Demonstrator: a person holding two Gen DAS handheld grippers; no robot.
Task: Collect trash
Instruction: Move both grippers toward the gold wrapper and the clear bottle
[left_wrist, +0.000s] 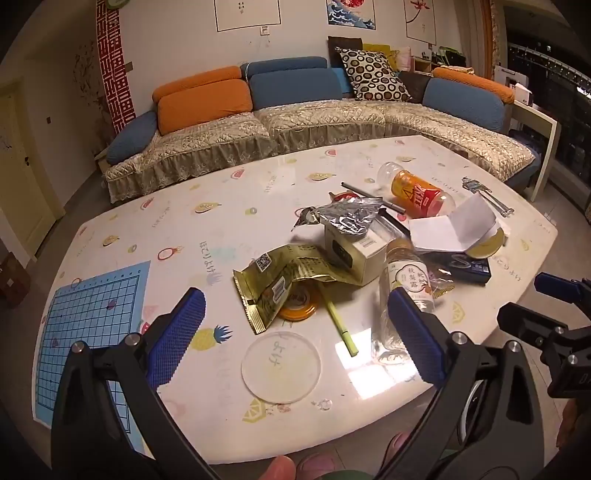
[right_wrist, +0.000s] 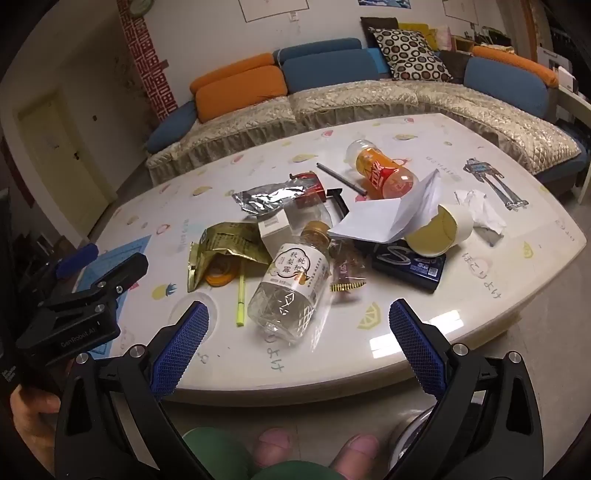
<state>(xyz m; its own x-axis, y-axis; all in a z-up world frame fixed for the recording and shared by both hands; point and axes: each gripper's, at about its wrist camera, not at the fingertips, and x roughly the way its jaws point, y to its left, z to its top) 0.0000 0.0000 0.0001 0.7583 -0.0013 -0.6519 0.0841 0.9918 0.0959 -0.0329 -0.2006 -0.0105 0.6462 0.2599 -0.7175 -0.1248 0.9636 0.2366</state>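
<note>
Both tongs stand apart and empty, tilted down over the table's (right_wrist: 480, 332) near edge for a first pick; the right gripper (right_wrist: 297, 332) faces the toppled clear bottle (right_wrist: 291, 291); the left gripper (left_wrist: 295, 325) faces the gold wrapper (left_wrist: 273, 284), beside that bottle; foil, paper cup (right_wrist: 439, 232) and orange bottle (right_wrist: 384, 173) lie beyond it

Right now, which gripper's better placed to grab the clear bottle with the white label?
Right. The clear bottle lies straight ahead between the open right gripper pads; for the left gripper it sits off by one pad.
</note>
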